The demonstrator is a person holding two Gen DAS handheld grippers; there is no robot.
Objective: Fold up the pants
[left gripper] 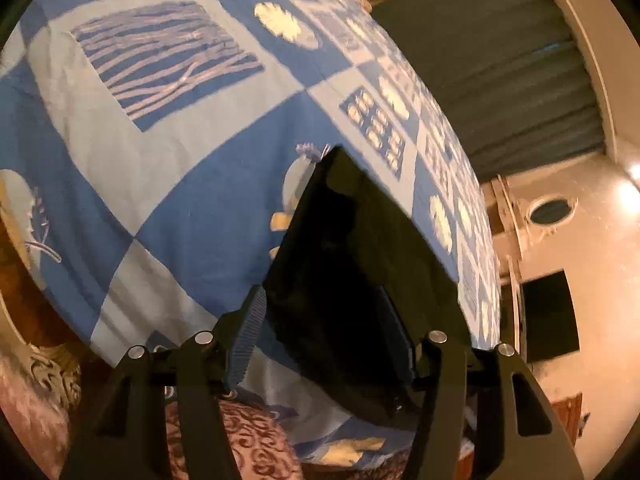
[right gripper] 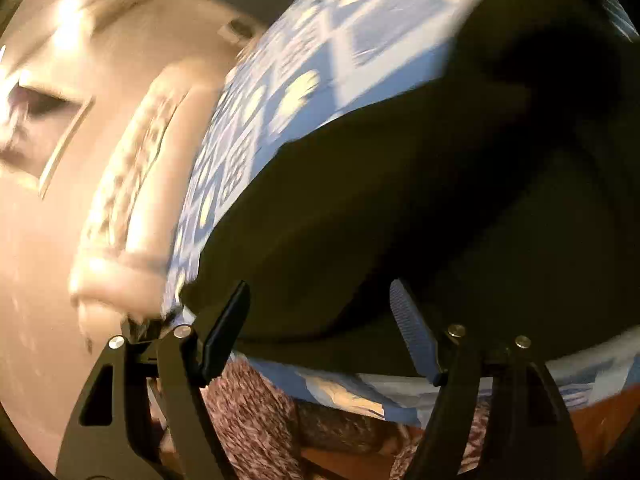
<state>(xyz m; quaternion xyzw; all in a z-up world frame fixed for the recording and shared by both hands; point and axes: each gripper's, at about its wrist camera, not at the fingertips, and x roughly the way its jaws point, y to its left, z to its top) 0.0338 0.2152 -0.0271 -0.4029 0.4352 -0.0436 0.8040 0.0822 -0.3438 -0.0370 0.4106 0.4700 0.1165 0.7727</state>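
Black pants (left gripper: pixel 352 280) lie on a blue-and-white patterned bedsheet (left gripper: pixel 168 168). In the left wrist view a corner of the pants runs back between the fingers of my left gripper (left gripper: pixel 324 312), whose jaws stand wide apart around the cloth. In the right wrist view the pants (right gripper: pixel 420 200) spread as a broad dark mass over the sheet (right gripper: pixel 280 80). My right gripper (right gripper: pixel 320 292) is open, with the near edge of the pants between its fingers. The right view is blurred.
The bed edge with a brown patterned cover (left gripper: pixel 248 440) lies below the left gripper. A dark curtain (left gripper: pixel 500 72) and a cream wall (left gripper: pixel 592 260) stand beyond the bed. In the right view a cream wall (right gripper: pixel 48 208) and a patterned cover (right gripper: pixel 248 420) show.
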